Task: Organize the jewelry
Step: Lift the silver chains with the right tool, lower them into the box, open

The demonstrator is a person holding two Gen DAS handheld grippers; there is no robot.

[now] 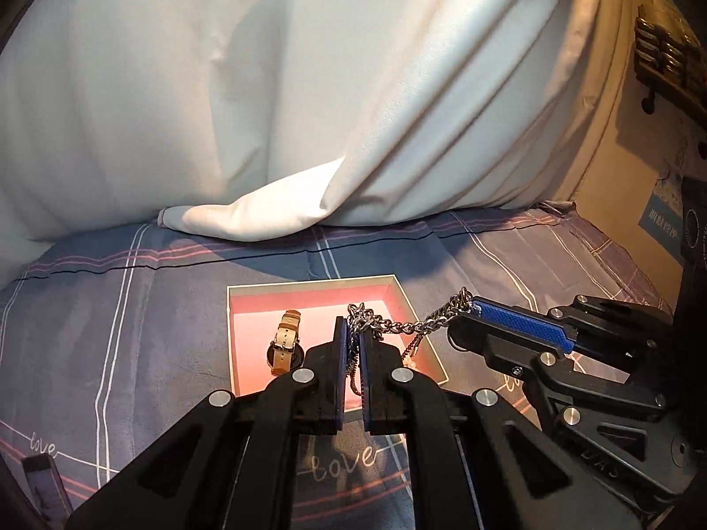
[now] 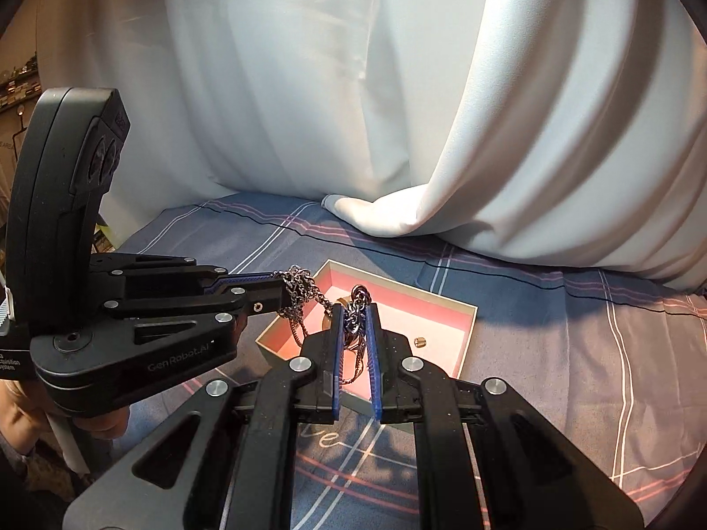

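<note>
A silver chain necklace (image 1: 397, 326) stretches between both grippers above an open pink-lined box (image 1: 309, 300). My left gripper (image 1: 352, 331) is shut on one bunched end of the chain. My right gripper (image 1: 464, 309) comes in from the right, shut on the other end. In the right wrist view the right gripper (image 2: 357, 309) pinches chain links (image 2: 355, 314), and the left gripper (image 2: 287, 291) holds a clump of chain (image 2: 300, 289) at the left. A tan-strap watch (image 1: 285, 344) lies in the box. A small gold piece (image 2: 420, 342) lies on the box floor (image 2: 442, 322).
The box sits on a blue plaid bedsheet (image 1: 132, 309) with "love" lettering. A large white pillow or duvet (image 1: 265, 88) rises right behind the box. A dark object (image 1: 44, 481) lies at the lower left edge. Shelving (image 1: 667, 66) stands at the far right.
</note>
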